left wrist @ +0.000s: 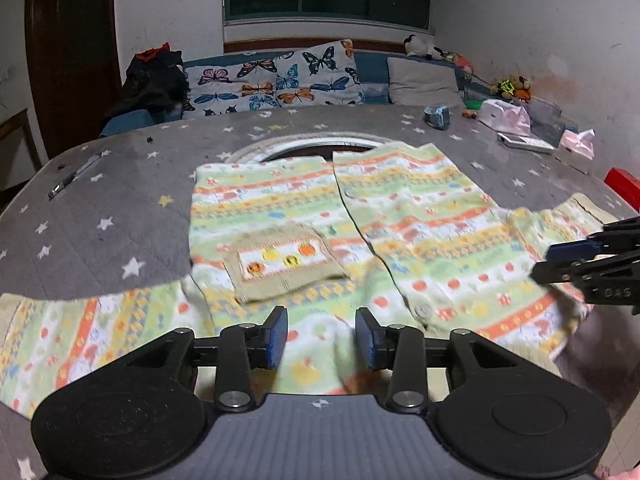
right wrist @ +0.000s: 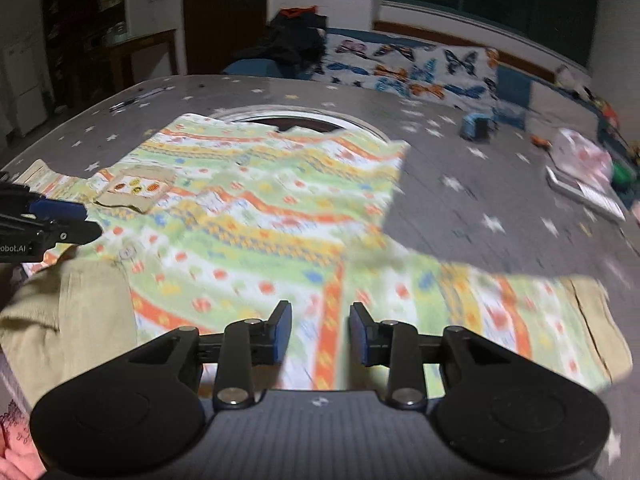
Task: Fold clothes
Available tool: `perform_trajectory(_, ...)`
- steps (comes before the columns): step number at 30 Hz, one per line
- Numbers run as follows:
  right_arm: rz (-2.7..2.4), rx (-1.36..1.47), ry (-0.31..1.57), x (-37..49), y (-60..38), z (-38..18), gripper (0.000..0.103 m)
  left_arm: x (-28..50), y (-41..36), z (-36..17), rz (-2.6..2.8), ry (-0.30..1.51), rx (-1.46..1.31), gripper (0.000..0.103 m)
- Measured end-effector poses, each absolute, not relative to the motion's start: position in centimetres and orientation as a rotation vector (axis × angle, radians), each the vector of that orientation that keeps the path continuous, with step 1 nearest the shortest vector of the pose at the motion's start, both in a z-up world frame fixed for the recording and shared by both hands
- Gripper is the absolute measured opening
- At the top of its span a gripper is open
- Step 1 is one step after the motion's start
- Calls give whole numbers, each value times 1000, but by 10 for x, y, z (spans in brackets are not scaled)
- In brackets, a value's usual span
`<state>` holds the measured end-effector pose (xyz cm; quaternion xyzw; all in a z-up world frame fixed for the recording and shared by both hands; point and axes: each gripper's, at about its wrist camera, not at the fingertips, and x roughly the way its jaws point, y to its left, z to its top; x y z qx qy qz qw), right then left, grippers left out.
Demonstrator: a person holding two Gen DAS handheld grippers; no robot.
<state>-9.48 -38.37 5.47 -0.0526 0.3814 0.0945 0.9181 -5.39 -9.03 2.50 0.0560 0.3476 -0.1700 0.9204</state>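
A knitted cardigan (left wrist: pixel 400 220) striped in green, orange, yellow and white lies spread face up on the grey star-printed table cover (left wrist: pixel 120 200). It has a beige patch pocket (left wrist: pixel 280 264) and buttons down its front. One sleeve (left wrist: pixel 80 328) runs left and the other sleeve (right wrist: pixel 520 312) runs right. My left gripper (left wrist: pixel 321 316) hovers over the near hem, open, its pads clear of the cloth. My right gripper (right wrist: pixel 320 312) stands open over the right sleeve's root, and shows side-on as the right gripper (left wrist: pixel 546 262). At the right wrist view's left edge is the left gripper (right wrist: pixel 90 222).
A round opening (left wrist: pixel 320 146) in the table lies just beyond the cardigan. A pen (left wrist: pixel 74 176) lies far left. A blue tape dispenser (left wrist: pixel 438 116), tissue boxes (left wrist: pixel 576 148) and a red object (left wrist: pixel 624 186) crowd the far right. A sofa with butterfly cushions (left wrist: pixel 276 80) stands behind.
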Motion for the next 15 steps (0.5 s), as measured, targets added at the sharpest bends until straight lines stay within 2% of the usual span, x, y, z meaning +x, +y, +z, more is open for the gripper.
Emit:
perform_trajectory(4, 134, -45, 757, -114, -408, 61, 39, -56, -88, 25, -329, 712, 90, 46)
perform_trajectory(12, -100, 59, 709, -129, -473, 62, 40, -61, -86, 28, -295, 705, 66, 50)
perform_trajectory(15, -206, 85, 697, -130, -501, 59, 41, -64, -86, 29, -283, 702, 70, 55)
